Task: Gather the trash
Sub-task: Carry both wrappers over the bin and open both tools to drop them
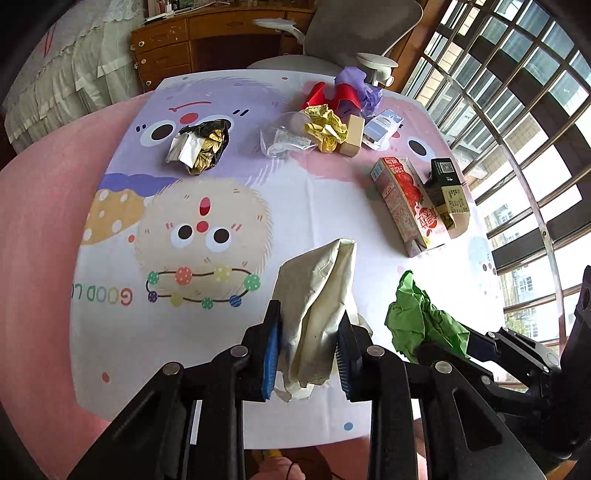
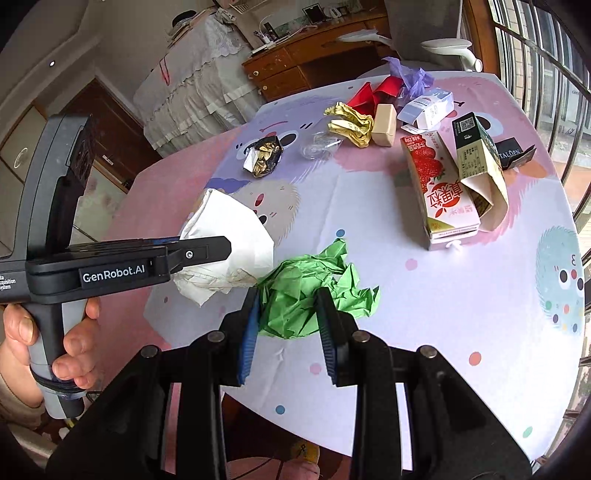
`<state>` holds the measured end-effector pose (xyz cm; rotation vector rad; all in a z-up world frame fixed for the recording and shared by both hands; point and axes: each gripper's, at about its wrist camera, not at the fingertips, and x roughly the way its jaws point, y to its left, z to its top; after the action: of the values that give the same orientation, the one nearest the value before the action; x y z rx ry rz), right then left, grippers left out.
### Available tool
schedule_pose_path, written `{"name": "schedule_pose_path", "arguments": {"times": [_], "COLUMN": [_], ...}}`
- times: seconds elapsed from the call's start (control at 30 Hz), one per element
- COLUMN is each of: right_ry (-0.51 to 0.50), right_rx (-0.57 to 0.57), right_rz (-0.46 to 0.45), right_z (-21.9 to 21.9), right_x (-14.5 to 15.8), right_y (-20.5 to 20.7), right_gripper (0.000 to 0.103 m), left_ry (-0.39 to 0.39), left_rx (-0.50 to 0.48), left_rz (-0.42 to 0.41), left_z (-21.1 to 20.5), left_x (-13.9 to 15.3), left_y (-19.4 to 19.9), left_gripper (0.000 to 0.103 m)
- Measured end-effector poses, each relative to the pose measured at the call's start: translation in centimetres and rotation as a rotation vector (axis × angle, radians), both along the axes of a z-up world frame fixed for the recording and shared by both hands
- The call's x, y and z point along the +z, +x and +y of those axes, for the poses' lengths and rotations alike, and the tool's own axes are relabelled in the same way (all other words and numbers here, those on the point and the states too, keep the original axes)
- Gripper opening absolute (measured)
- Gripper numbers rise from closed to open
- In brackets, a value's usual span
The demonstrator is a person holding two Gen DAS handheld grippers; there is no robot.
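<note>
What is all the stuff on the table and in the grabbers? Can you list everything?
white paper: 1, off-white, crumpled, in left gripper
green paper: 1, green, crumpled, in right gripper
strawberry carton: 1, red and pink, lying on table, right side
dark carton: 1, dark green and tan, lying beside the strawberry carton
foil wrapper: 1, black, gold, silver, far left
yellow paper: 1, yellow, crumpled, far middle
small box: 1, tan, beside yellow paper
clear plastic: 1, see-through, left of yellow paper
red paper: red, far edge
purple bag: 1, purple, far edge
blue box: 1, blue and white, far right
tablecloth: 1, cartoon monsters
chair: 1, grey, behind table
left gripper: 1, black, blue pads
right gripper: 1, black, blue pads
hand: 1, on left gripper's handle
</note>
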<state>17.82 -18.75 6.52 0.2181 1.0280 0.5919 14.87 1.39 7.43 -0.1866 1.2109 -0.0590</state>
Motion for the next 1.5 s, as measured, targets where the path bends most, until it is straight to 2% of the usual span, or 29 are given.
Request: {"name": "schedule_pose_path", "arguments": {"times": [0.17,0.3,0.53,0.73,0.87,0.97,1.1,1.27,1.37,1.47,1.5], "right_ry": [-0.035,-0.050,-0.078,-0.108,-0.105,-0.093,-0.075,-0.068,-0.074,-0.087,-0.093], "right_rx": [-0.042,-0.080,-0.085,-0.088,-0.115,-0.145,-0.186,-0.195,-0.191,-0.212,-0.218], "right_rz": [-0.030,-0.025,0.011,0.081,0.163,0.218,0.280,0.327,0.347,0.372,0.378], "right_z": [2.5,4.5,7.1,7.2,6.4,5.7,4.8,4.2,4.5,4.4,4.3], "right_x": [1.0,0.9,-0.4,-3.4,-7.7,-12.0,-18.9,-27.7,-32.2,-36.0,-36.9], "right_y": [-6.9,-12.3,-19.9,-24.0,-25.4,-25.7,-25.1,-23.6,-22.4,-21.4,-21.1], "right_gripper": [0.027,0.027,0.027,0.027,0.027,0.027,0.027,0.027,0.028,0.032,0.035], "left_ry": [0.006,0.014,0.019,0.014,-0.014,-0.030,-0.044,-0.024,-0.022,-0.038,-0.027], "left_rx": [-0.053,-0.088,-0.140,-0.189,-0.203,-0.196,-0.174,-0.142,-0.129,-0.120,-0.106], "left_rz": [-0.044,-0.070,-0.042,0.001,0.065,0.098,0.123,0.143,0.155,0.180,0.176], "left_z": [1.6,3.3,4.2,2.6,1.2,0.5,0.1,0.2,0.2,0.4,0.5], "left_x": [1.2,1.0,-1.3,-4.8,-9.0,-12.9,-19.5,-28.0,-32.2,-35.4,-36.2], "left_y": [-8.0,-13.8,-21.4,-24.9,-26.1,-26.5,-26.7,-25.4,-24.7,-24.1,-23.8], "left_gripper": [0.026,0.026,0.026,0.026,0.026,0.026,0.026,0.027,0.035,0.057,0.067]}}
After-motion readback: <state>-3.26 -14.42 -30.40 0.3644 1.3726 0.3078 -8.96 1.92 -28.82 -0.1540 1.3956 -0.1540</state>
